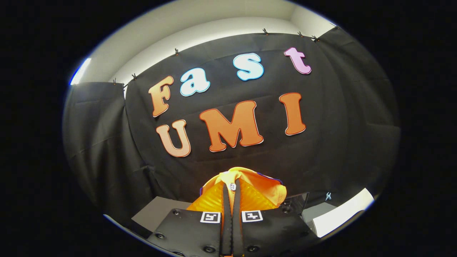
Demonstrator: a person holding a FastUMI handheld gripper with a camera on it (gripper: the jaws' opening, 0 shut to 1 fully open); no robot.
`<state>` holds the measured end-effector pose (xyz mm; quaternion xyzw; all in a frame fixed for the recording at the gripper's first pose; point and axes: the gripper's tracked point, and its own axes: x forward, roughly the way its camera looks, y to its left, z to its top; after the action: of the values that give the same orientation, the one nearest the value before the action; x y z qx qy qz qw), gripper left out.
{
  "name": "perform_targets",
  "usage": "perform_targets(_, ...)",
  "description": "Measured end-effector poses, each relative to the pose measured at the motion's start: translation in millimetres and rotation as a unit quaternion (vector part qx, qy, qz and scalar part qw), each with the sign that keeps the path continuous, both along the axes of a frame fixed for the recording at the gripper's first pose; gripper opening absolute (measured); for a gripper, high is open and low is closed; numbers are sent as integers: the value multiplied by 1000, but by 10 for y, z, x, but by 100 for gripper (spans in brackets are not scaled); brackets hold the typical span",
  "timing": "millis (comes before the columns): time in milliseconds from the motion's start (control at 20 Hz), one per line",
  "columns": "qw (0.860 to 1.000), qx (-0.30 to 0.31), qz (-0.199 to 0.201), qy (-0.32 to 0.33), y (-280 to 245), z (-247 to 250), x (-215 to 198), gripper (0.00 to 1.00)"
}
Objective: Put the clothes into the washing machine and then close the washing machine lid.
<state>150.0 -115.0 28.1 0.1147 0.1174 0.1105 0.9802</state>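
Tool (231,191) raised, pointing level toward 12 o'clock. Two black fingers (236,207) pressed nearly together, only thin slit between them, tips side by side. Orange cloth (264,189) pinched in that slit, bulging out past fingertips and to 1 o'clock side. Each finger base carries black plate with square black-and-white marker (210,217), one at 11 o'clock of slit, one at 1 o'clock. Ribbed pads line inner faces.
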Motion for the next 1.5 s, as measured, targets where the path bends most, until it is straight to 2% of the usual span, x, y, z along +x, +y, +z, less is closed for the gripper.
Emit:
perform_targets(400,999,-7,19,26,-113,-423,215,8)
perform_targets(750,1000,3,6,16,-383,-380,332,8)
perform_targets(1050,1000,10,12,12,-344,-402,431,8)
perform_targets(1200,999,3,15,30,-290,-720,461,8)
perform_targets(1500,995,-10,15,102,-241,-1775,440,8)
